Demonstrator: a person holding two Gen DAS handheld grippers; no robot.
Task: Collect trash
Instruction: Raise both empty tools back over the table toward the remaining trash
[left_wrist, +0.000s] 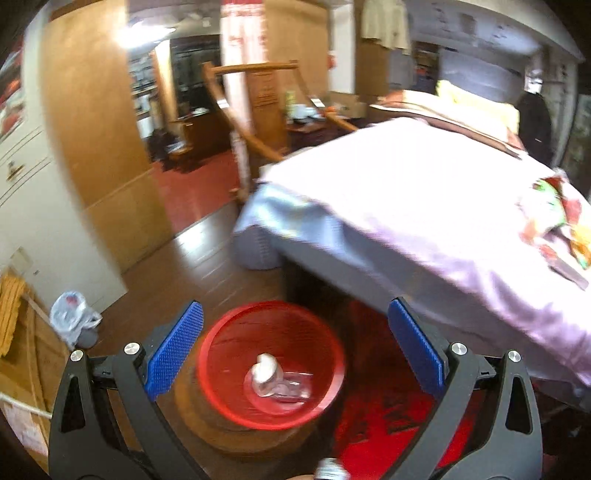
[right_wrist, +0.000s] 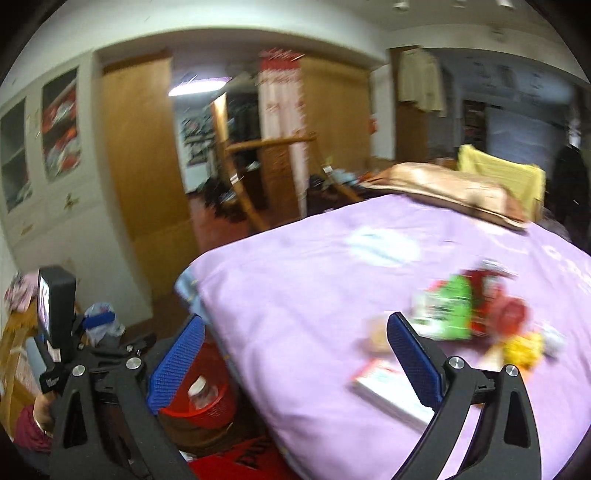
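Note:
A red trash basket (left_wrist: 221, 369) stands on the floor beside the bed, holding a clear plastic bottle (left_wrist: 264, 373) and a wrapper. My left gripper (left_wrist: 295, 345) hangs above it, open, nothing between its blue pads. The basket (right_wrist: 212, 408) and bottle (right_wrist: 201, 391) also show low left in the right wrist view. My right gripper (right_wrist: 295, 363) is open and empty over the bed's near edge. On the purple bedspread (right_wrist: 303, 295) lies a pile of trash: a green packet (right_wrist: 448, 310), red wrappers (right_wrist: 511, 314), a yellow scrap (right_wrist: 524, 349) and a white box (right_wrist: 391, 391). The pile (left_wrist: 557, 218) sits far right in the left wrist view.
A white plastic bag (left_wrist: 72, 317) lies on the floor by a wooden cabinet. A red mat (left_wrist: 388, 417) lies under the basket. Wooden doors (left_wrist: 99, 122) and a wooden chair frame (left_wrist: 236, 110) stand beyond the bed. Pillows (right_wrist: 443, 188) sit at the bed's head. A person's hand (right_wrist: 40, 410) holds the left gripper.

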